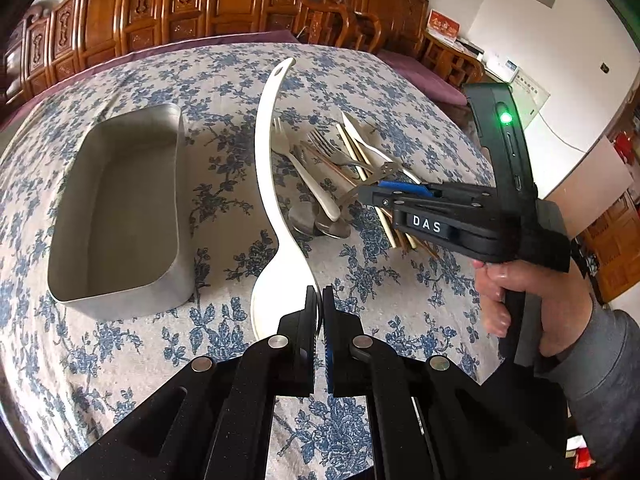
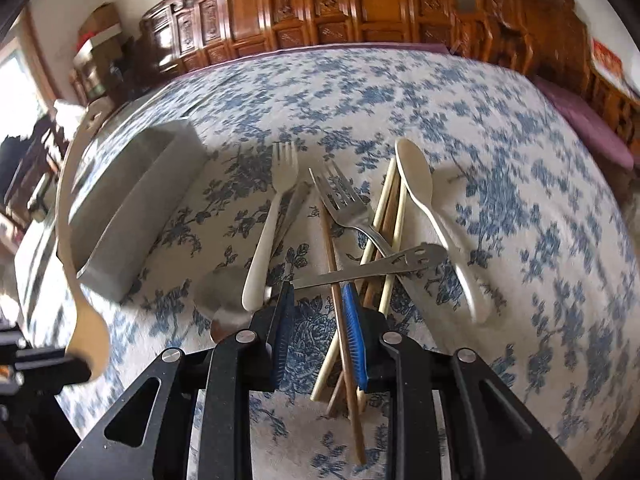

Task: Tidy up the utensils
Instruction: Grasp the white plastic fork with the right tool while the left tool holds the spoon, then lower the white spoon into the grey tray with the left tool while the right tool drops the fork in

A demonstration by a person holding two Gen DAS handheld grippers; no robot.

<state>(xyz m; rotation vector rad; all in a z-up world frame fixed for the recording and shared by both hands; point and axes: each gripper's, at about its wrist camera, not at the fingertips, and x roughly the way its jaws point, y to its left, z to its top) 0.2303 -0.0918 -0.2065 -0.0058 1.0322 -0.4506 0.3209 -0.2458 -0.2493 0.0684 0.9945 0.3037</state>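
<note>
My left gripper (image 1: 319, 300) is shut on the bowl end of a long white ladle (image 1: 267, 152), which it holds above the table with the handle pointing away; the ladle also shows at the left edge of the right wrist view (image 2: 70, 208). An empty metal tin (image 1: 116, 208) stands to the ladle's left. My right gripper (image 2: 319, 292) is open, low over a pile of utensils (image 1: 336, 176): a white fork (image 2: 272, 216), a metal fork (image 2: 344, 204), a metal spoon (image 2: 224, 292), chopsticks (image 2: 384, 216), a white spoon (image 2: 432, 208). A metal handle (image 2: 376, 266) lies across its fingertips.
The table wears a blue floral cloth (image 1: 120, 360) over a purple cover. Carved wooden cabinets (image 1: 180, 4) and chairs (image 1: 348, 24) stand behind the table. The tin shows in the right wrist view (image 2: 136, 208) left of the pile.
</note>
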